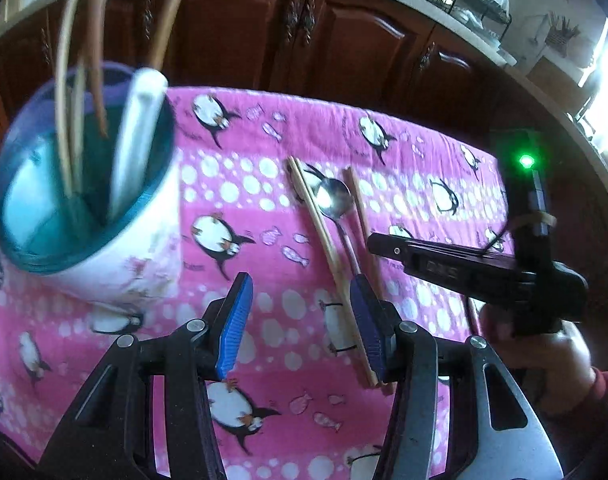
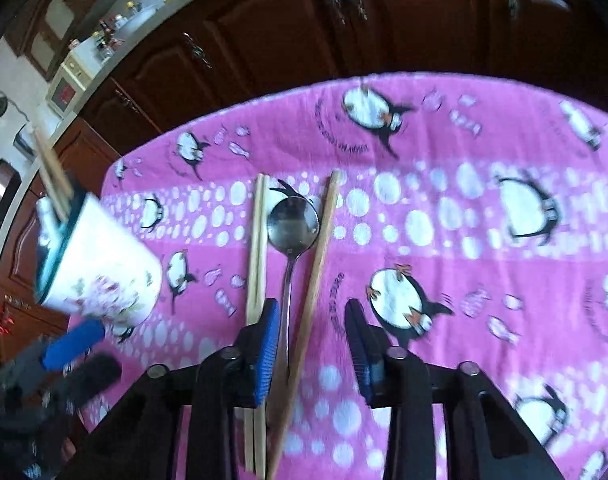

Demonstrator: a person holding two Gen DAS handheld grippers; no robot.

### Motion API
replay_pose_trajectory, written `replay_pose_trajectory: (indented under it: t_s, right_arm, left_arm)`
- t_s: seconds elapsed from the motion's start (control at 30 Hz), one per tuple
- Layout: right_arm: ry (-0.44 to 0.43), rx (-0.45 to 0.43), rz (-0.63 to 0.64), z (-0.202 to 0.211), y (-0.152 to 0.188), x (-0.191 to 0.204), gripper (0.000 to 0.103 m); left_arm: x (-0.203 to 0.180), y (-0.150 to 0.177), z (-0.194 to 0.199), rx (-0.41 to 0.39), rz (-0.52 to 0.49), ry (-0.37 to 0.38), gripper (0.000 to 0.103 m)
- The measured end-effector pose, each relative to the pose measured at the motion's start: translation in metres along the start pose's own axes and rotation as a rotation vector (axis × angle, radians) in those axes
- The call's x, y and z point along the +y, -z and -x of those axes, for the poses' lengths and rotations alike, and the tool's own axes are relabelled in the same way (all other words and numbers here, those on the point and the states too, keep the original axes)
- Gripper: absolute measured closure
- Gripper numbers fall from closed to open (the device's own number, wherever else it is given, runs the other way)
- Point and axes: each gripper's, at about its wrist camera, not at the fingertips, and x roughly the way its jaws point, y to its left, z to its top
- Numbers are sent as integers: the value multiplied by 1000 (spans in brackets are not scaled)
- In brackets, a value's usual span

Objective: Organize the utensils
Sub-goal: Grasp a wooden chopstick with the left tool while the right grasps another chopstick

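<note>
Spoon (image 2: 291, 240): lies on the pink cloth (image 2: 444, 208), bowl far, handle running near between the parted, unclenched right gripper (image 2: 314, 344) pads. Chopsticks (image 2: 257, 248) flank it, parallel. Left gripper (image 1: 299, 328): released, empty, beside the cup (image 1: 115, 248).

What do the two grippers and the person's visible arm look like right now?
Both grippers have black frames with silver pivot bolts and ribbed blue pads on the fingers. The left gripper and right gripper match. The right unit's body shows a green light and a thin cable. The sleeve is dark red.
</note>
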Motion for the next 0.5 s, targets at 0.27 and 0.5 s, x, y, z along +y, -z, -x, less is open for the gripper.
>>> replay_pose_trajectory:
  t_s: [0.27, 0.5]
  right_arm:
    - [4, -16, -38, 21, 12, -28, 102]
    - [-63, -40, -50, 32, 10, -35, 89]
  left_arm:
    - [-11, -8, -55, 71, 27, 17, 84]
    - [-7, -11, -73, 99, 79, 65, 88]
